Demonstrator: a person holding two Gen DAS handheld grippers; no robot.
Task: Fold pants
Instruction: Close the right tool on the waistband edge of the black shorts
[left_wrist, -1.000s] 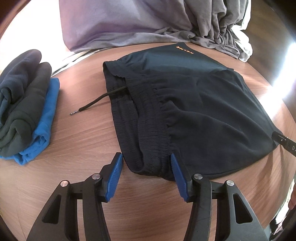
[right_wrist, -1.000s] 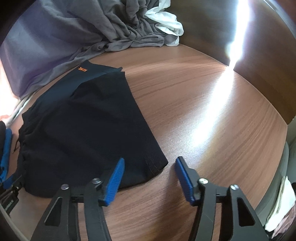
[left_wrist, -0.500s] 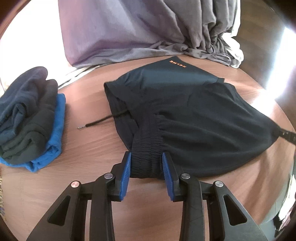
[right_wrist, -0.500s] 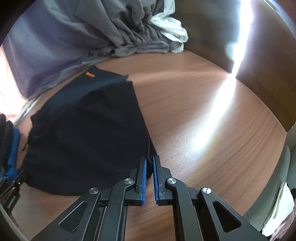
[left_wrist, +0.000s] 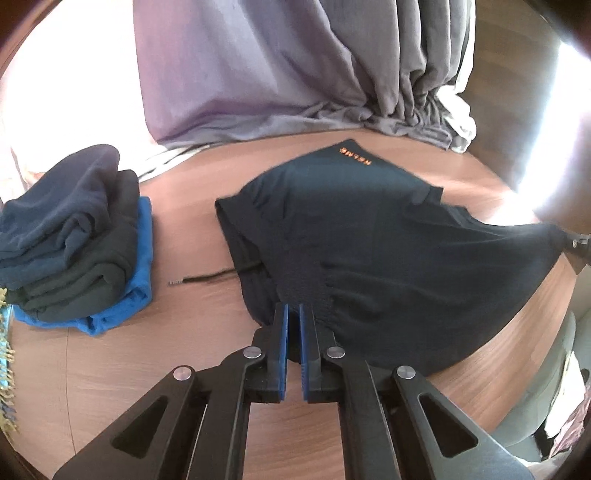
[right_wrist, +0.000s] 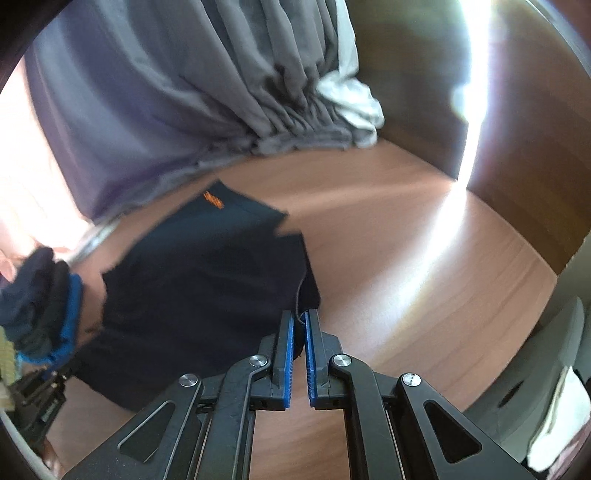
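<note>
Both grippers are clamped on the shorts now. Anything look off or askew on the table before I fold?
One thing: the drawstring trails out of the waistband of the black shorts onto the bare table, toward the folded stack. It could end up sticking out of the fold. Nothing else stands out.

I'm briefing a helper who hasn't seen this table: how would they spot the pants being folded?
On the round wooden table, in front of the grey curtain, lie the dark pants, spread flat. Unlike the folded stack of clothes to their left, they carry small orange lettering and are pinched by both grippers.
</note>
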